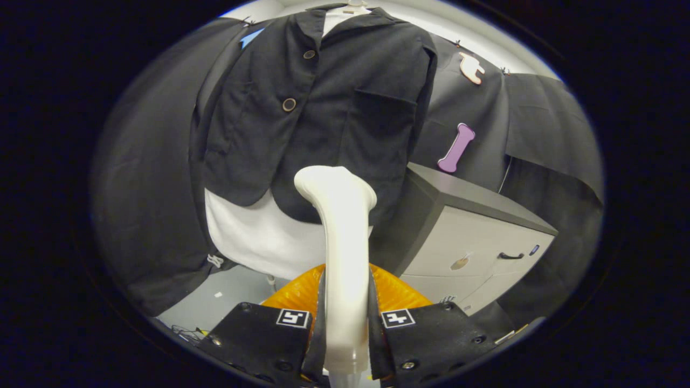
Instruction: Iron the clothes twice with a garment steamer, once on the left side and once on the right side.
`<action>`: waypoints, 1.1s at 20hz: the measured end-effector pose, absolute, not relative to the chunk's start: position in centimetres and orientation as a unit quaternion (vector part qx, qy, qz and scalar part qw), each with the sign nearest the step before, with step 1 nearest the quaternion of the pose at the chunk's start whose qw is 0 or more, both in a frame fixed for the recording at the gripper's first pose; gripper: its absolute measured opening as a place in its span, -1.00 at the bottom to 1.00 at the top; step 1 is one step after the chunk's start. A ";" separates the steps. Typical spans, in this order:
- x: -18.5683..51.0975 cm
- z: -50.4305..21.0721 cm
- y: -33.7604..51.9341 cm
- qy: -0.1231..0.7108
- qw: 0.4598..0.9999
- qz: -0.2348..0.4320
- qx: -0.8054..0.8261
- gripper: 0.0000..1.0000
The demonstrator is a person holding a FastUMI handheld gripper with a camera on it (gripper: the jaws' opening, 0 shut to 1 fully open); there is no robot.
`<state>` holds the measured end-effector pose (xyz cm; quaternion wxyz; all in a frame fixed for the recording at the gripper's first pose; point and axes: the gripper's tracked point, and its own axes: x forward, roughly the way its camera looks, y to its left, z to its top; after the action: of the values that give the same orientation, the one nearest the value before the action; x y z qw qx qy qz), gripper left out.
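A black jacket (329, 108) with round buttons hangs over a white garment (253, 237) on a hanger, straight ahead of me. My gripper (345, 318) is shut on the white garment steamer (342, 237), both fingers pressing on its handle. The steamer rises upright from between the fingers, and its head sits at the jacket's lower hem, near the middle. Whether the head touches the cloth I cannot tell. An orange ribbed part (399, 293) shows behind the steamer's handle, just beyond the fingers.
A grey cabinet (474, 237) with a dark top, drawers and a black handle stands to the right of the clothes. Black cloth walls surround the booth. Grey floor (226, 291) with some cables lies below the clothes on the left.
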<state>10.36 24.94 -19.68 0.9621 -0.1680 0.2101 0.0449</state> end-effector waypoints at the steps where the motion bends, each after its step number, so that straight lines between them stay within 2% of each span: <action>1: 10.3 -20.2 24.8 0.211 0.961 0.046 -0.172 -0.29; 4: 10.0 -20.5 24.8 0.212 0.960 0.046 -0.177 -0.29; 7: 9.1 -17.0 26.0 0.182 0.967 0.055 -0.172 -0.29; 13: 8.1 -1.2 31.4 0.023 0.985 0.093 -0.144 -0.30; 22: 12.8 17.6 41.0 -0.160 0.974 0.118 -0.110 -0.29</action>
<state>12.77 41.02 17.61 0.9739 -0.1103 -0.1599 0.1177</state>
